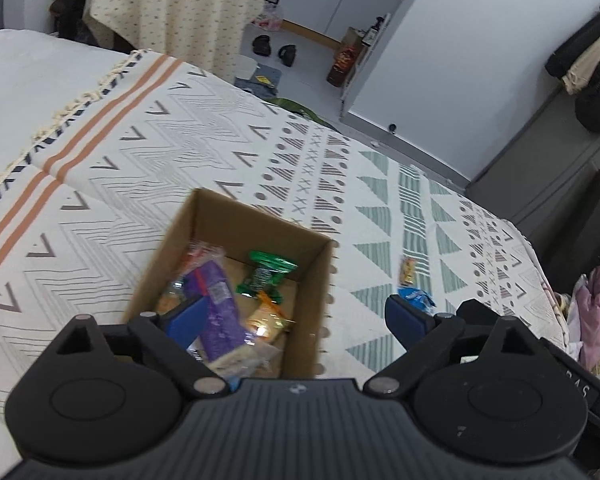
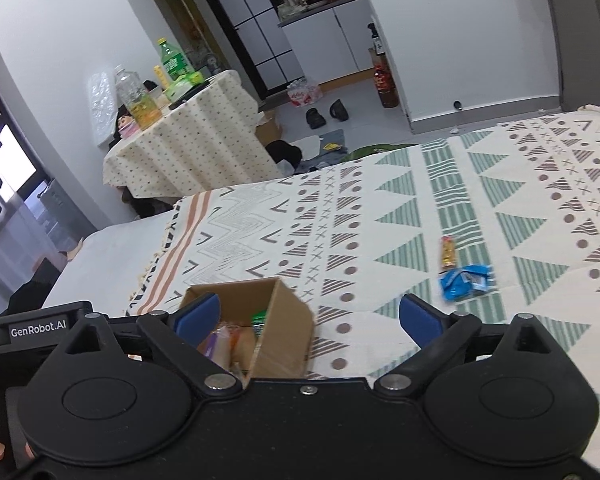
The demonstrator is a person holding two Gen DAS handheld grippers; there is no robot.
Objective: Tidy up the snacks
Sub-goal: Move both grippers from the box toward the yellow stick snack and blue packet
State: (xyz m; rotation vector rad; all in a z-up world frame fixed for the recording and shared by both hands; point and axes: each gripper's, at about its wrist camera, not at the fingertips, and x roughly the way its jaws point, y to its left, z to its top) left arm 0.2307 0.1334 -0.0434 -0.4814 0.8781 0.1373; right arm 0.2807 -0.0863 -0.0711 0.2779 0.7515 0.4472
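Both tools open and empty: left tool [image 1: 296, 320] hangs above the cardboard box [image 1: 308, 292] on the patterned bed cover [image 1: 180, 152], its fingers spread wide, and right tool [image 2: 308, 316] sits low over the same box [image 2: 288, 320], fingers likewise apart. Box holds a purple packet [image 1: 220, 312], a green wrapper [image 1: 266, 270] and orange-toned packs [image 1: 266, 320]. Two snacks lie loose on the cover to the right of the box, touching: blue packet [image 2: 466, 282] and a slim yellow-red bar [image 2: 447, 252].
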